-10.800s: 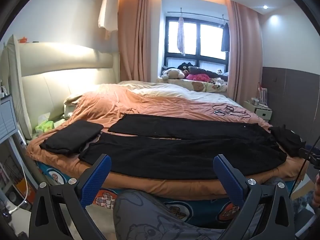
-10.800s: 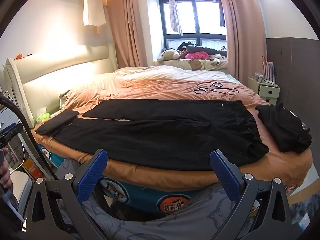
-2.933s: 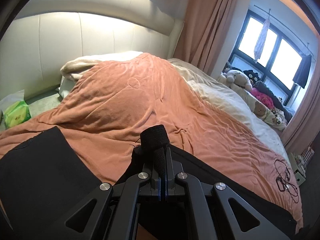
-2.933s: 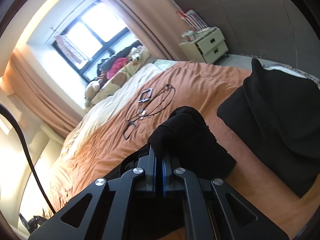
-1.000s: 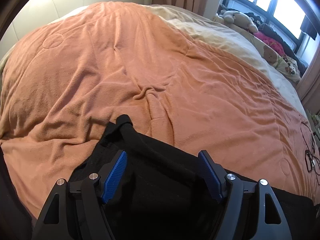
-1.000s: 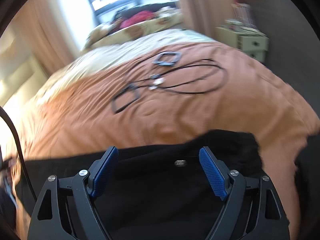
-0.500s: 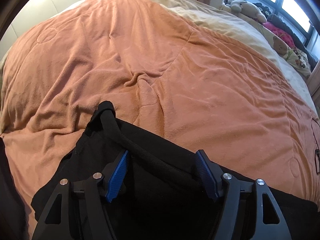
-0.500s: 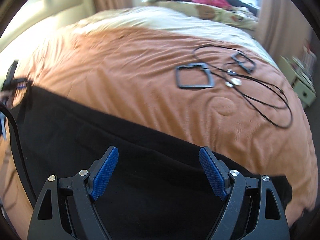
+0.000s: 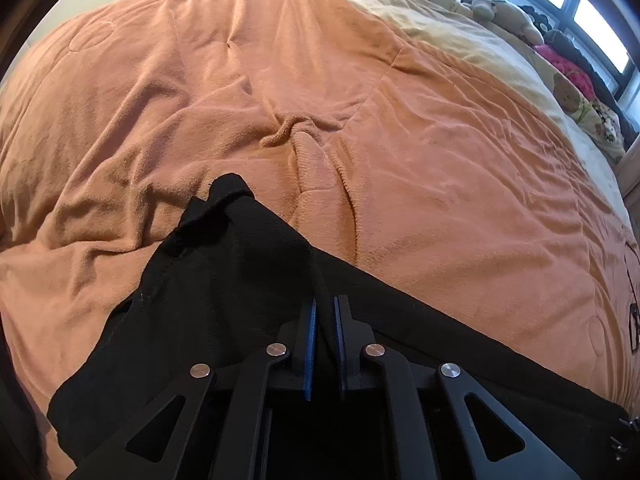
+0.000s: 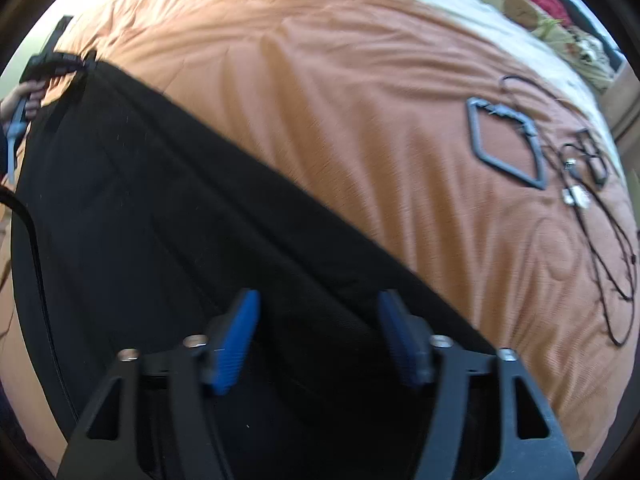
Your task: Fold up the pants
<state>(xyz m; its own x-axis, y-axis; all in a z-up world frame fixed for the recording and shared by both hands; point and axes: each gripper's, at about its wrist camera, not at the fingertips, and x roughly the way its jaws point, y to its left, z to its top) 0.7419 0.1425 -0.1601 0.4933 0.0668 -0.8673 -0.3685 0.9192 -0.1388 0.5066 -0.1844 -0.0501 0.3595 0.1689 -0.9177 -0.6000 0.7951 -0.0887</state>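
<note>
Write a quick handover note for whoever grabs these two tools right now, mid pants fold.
Left tool: shut on the pants, pinching the black fabric near the cuff end.
Right tool: open, jaws straddling the fabric further along, nothing gripped.
Pants lie lengthwise on the orange blanket, apparently with one leg laid over the other. Cables lie beyond them, apart.
Done: seemingly the leg-over-leg fold.
Left: close the right tool on the fabric, then probably fold end to end.

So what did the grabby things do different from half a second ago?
The left hand-held gripper snapped shut on the pants near the leg end. The right hand-held gripper narrowed a little but is open over the cloth. The orange blanket and the cables stayed put.
</note>
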